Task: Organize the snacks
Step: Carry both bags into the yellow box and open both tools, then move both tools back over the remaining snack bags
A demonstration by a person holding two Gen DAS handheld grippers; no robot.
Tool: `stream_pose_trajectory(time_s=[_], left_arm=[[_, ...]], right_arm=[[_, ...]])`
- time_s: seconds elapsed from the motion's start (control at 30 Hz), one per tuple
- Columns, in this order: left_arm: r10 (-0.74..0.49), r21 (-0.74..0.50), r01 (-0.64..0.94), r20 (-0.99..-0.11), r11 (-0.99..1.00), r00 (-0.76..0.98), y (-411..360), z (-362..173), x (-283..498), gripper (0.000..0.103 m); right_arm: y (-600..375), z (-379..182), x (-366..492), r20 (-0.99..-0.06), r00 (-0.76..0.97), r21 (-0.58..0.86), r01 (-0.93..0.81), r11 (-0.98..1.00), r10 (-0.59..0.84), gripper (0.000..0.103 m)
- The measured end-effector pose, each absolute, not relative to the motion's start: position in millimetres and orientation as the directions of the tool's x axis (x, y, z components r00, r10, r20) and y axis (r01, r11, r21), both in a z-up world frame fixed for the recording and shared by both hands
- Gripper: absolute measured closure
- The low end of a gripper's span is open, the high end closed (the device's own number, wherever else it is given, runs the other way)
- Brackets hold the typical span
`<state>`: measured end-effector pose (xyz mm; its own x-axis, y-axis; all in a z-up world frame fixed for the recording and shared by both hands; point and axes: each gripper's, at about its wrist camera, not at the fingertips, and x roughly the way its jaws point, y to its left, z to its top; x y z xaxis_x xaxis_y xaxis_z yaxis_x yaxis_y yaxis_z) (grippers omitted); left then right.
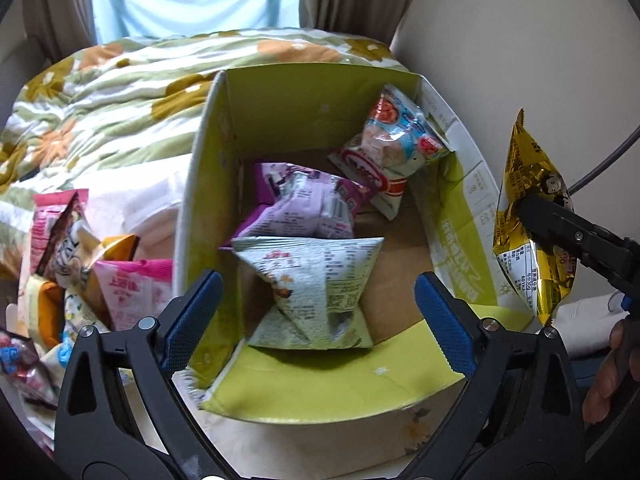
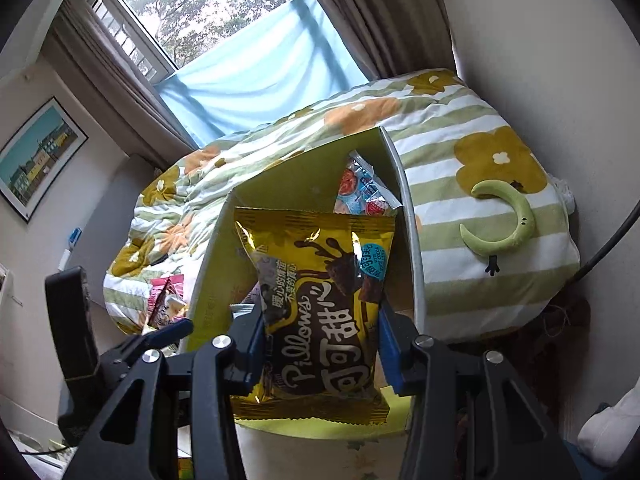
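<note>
A green cardboard box [image 1: 304,108] stands open on the bed. In it lie a pale green-and-white packet [image 1: 316,280], a purple packet [image 1: 308,204] and a red-and-blue packet [image 1: 396,148]. My left gripper [image 1: 316,308] hangs open over the box's near end, its blue pads apart from the pale packet below. My right gripper [image 2: 320,344] is shut on a gold cocoa pillow packet [image 2: 316,280], held upright by the box's right side. In the left wrist view the gold packet [image 1: 520,184] shows at the right with a black finger [image 1: 560,228] clamped on it.
Several loose snack packets [image 1: 80,272] are piled on the bed left of the box. A floral quilt [image 1: 120,92] lies behind, a striped pillow with a moon [image 2: 504,216] to the right. A wall [image 1: 500,40] is close on the right. A person's hand [image 1: 612,368] shows at the right edge.
</note>
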<state>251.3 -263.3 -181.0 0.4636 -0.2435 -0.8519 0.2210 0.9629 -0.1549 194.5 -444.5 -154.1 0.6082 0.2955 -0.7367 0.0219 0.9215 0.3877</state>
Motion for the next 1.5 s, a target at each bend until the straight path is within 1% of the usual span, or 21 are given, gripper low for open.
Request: stream_pose_trajectory(time_s=[0.13, 0.33, 0.47, 0.53, 0.57, 0.6, 0.63, 0.67, 0.7, 0.87, 1.03, 1.17, 1.27, 1.5], left_arm=[[-0.215, -0.131, 0.205, -0.855, 0.97, 0.471, -247.5, -175.8, 252.8, 0.007], [-0.18, -0.099, 0.19, -0.863, 0.977, 0.473, -232.1, -169.2, 254.1, 0.007], [-0.157, -0.079, 0.184, -0.874, 0.98, 0.459, -228.0, -170.9, 255.5, 0.007], [-0.141, -0.063, 0.181, -0.878, 0.982, 0.458, -227.3, -172.4, 254.8, 0.007], [-0.133, -0.056, 0.178, -0.88, 0.982, 0.457, -226.5, -173.7, 254.6, 0.007], [-0.131, -0.054, 0.178, -0.881, 0.983, 0.456, -225.8, -174.7, 254.0, 0.007], [-0.129, -0.052, 0.178, -0.881, 0.983, 0.455, -225.2, -175.7, 253.4, 0.006], [-0.136, -0.059, 0.179, -0.88, 0.982, 0.455, -223.6, -176.2, 252.4, 0.006], [-0.135, -0.06, 0.175, -0.879, 0.983, 0.457, -221.9, -176.5, 251.6, 0.006], [-0.111, -0.033, 0.167, -0.87, 0.985, 0.48, -217.2, -176.1, 246.1, 0.006], [-0.106, -0.024, 0.171, -0.864, 0.985, 0.493, -214.4, -171.0, 235.7, 0.006], [-0.122, -0.036, 0.173, -0.846, 0.984, 0.52, -211.8, -158.2, 226.0, 0.006], [-0.114, -0.028, 0.162, -0.827, 0.986, 0.55, -207.9, -143.9, 215.2, 0.006], [-0.074, -0.015, 0.103, -0.804, 0.995, 0.59, -188.0, -118.1, 186.7, 0.006]], right_arm=[[-431.1, -153.9, 198.0, -0.756, 0.588, 0.348, -0.012, 0.938, 0.288, 0.06], [-412.2, -169.8, 215.5, -0.782, 0.532, 0.359, -0.04, 0.932, 0.324, 0.06], [-402.4, -187.2, 222.3, -0.824, 0.482, 0.322, -0.034, 0.946, 0.298, 0.06], [-400.3, -196.3, 223.6, -0.843, 0.461, 0.307, -0.013, 0.952, 0.278, 0.058], [-399.3, -199.0, 223.0, -0.847, 0.456, 0.301, -0.014, 0.953, 0.274, 0.053], [-398.0, -201.2, 222.1, -0.851, 0.451, 0.293, -0.018, 0.956, 0.269, 0.036], [-396.3, -203.3, 219.6, -0.853, 0.449, 0.286, -0.026, 0.958, 0.267, 0.023], [-396.0, -204.5, 217.1, -0.856, 0.449, 0.275, -0.026, 0.961, 0.257, 0.007], [-395.6, -205.3, 214.5, -0.861, 0.447, 0.262, -0.023, 0.965, 0.244, 0.004], [-401.1, -202.8, 204.3, -0.85, 0.463, 0.272, -0.022, 0.962, 0.251, 0.002], [-399.3, -192.2, 195.1, -0.834, 0.498, 0.242, -0.056, 0.969, 0.237, 0.001], [-398.7, -182.5, 188.7, -0.827, 0.499, 0.266, -0.061, 0.962, 0.261, 0.001], [-399.3, -170.3, 183.9, -0.823, 0.507, 0.257, -0.066, 0.964, 0.254, 0.001], [-397.8, -134.1, 166.5, -0.756, 0.599, 0.243, -0.114, 0.963, 0.262, 0.001]])
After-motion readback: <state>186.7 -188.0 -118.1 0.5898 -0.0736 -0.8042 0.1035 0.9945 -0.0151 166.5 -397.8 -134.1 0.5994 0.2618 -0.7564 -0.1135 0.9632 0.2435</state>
